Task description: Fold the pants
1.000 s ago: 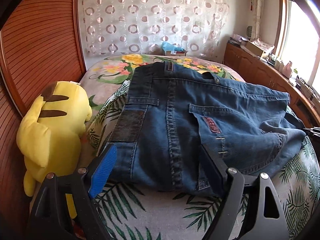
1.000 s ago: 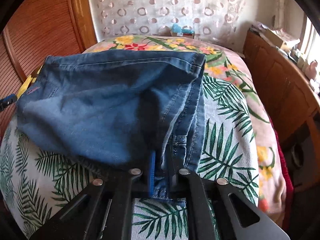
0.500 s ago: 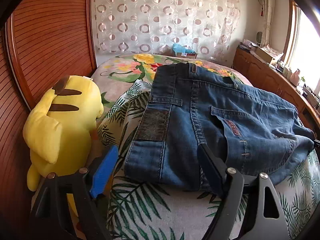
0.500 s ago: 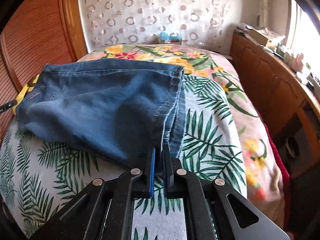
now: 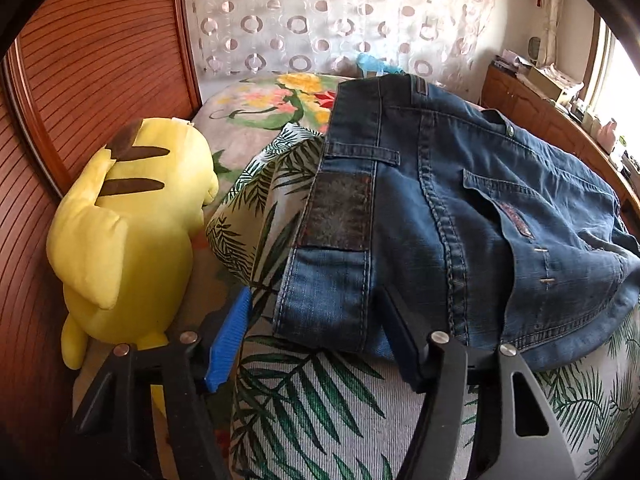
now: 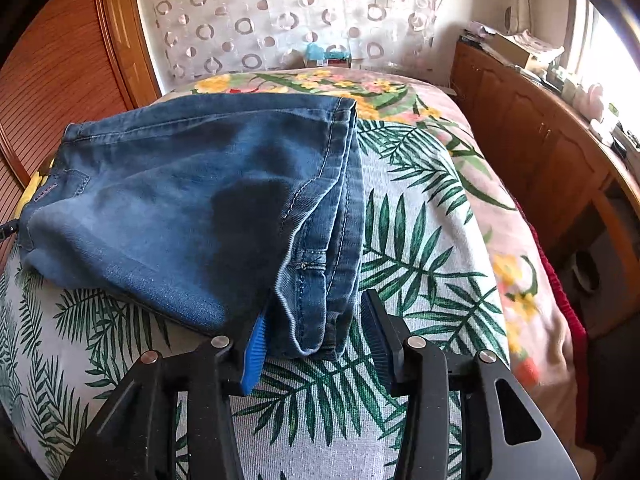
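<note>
Folded jeans (image 5: 460, 216) lie on a leaf-print bed (image 5: 320, 408); the left hand-held gripper (image 5: 316, 328) and right hand-held gripper (image 6: 316, 332) gape wide, holding nothing.

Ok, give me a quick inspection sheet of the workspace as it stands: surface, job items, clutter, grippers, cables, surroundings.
Surface: bed with a leaf-print cover.
Job's things: jeans lying folded on the cover, waistband end in the left view, folded edge near the right gripper.
Clutter: yellow plush toy beside the bed against the wooden panel; blue item at the far end, too small to identify.
Grippers: left gripper open, fingers either side of the jeans' near corner; right gripper open around the folded edge, not clamped.
Cables: nothing seen.
Surroundings: patterned curtain, wooden cabinet on the window side.
</note>
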Action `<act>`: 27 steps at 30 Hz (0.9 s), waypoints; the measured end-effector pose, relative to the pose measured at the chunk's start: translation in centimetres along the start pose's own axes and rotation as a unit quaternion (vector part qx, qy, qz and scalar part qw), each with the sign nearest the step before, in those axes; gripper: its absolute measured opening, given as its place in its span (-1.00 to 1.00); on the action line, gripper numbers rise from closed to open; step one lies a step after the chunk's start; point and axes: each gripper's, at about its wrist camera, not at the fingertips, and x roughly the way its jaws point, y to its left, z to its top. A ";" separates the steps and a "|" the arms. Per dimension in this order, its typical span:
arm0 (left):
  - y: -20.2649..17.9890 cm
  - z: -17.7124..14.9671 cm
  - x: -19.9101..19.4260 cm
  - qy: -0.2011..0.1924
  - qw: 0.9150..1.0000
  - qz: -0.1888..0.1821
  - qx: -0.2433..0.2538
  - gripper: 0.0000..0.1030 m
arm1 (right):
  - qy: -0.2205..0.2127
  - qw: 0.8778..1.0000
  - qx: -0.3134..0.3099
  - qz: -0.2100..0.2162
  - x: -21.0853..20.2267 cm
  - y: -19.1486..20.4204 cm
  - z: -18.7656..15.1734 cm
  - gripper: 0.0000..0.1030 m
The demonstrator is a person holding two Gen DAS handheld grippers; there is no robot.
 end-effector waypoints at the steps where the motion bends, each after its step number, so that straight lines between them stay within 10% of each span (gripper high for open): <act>1: 0.0 0.0 0.1 0.002 1.000 -0.002 0.000 0.28 | 0.003 1.000 -0.003 -0.001 0.2 0.0 0.0 -0.11; 6: 0.3 0.2 0.3 0.010 1.000 -0.013 -0.002 0.25 | -0.001 1.000 -0.006 0.002 0.2 0.1 0.0 -0.11; 10: -0.8 0.1 0.0 0.003 1.000 -0.015 0.022 -0.16 | -0.003 1.000 -0.014 0.005 0.2 0.3 -0.1 -0.13; 15: -1.7 0.2 -0.4 -0.001 0.999 -0.012 0.039 -0.52 | -0.007 0.999 -0.030 0.021 0.0 0.8 -0.3 -0.59; 27: -2.8 0.8 -5.0 -0.062 0.996 0.022 0.059 -0.74 | -0.075 0.996 -0.043 -0.006 -3.3 0.7 -0.8 -0.71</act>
